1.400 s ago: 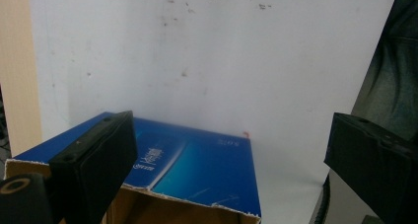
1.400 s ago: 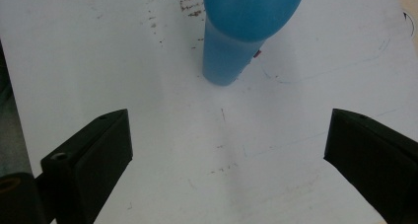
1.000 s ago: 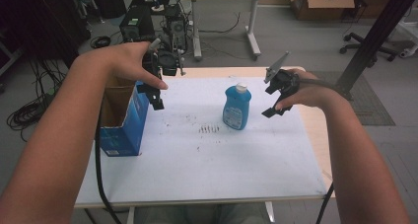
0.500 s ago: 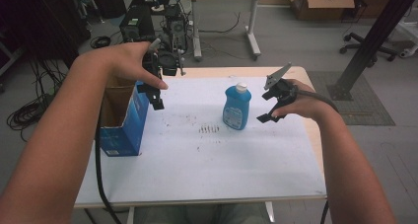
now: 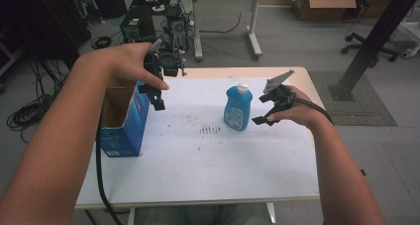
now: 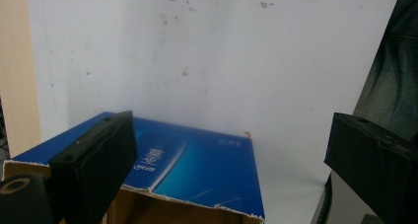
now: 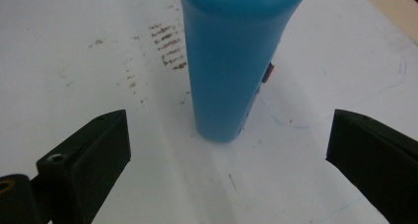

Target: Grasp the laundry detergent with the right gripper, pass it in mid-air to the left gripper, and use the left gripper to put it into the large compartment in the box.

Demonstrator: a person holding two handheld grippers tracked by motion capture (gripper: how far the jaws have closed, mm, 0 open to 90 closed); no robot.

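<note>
Right gripper is being held right of centre in the high view, jaws spread wide and gripping nothing, just beside the blue bottle, which is standing upright mid-frame on the white table. In the right gripper view the bottle is being framed between the jaws, untouched. Left gripper, also wide open and empty, is being held above the open blue box at upper left.

right tongs lower, nearer bottle
</note>
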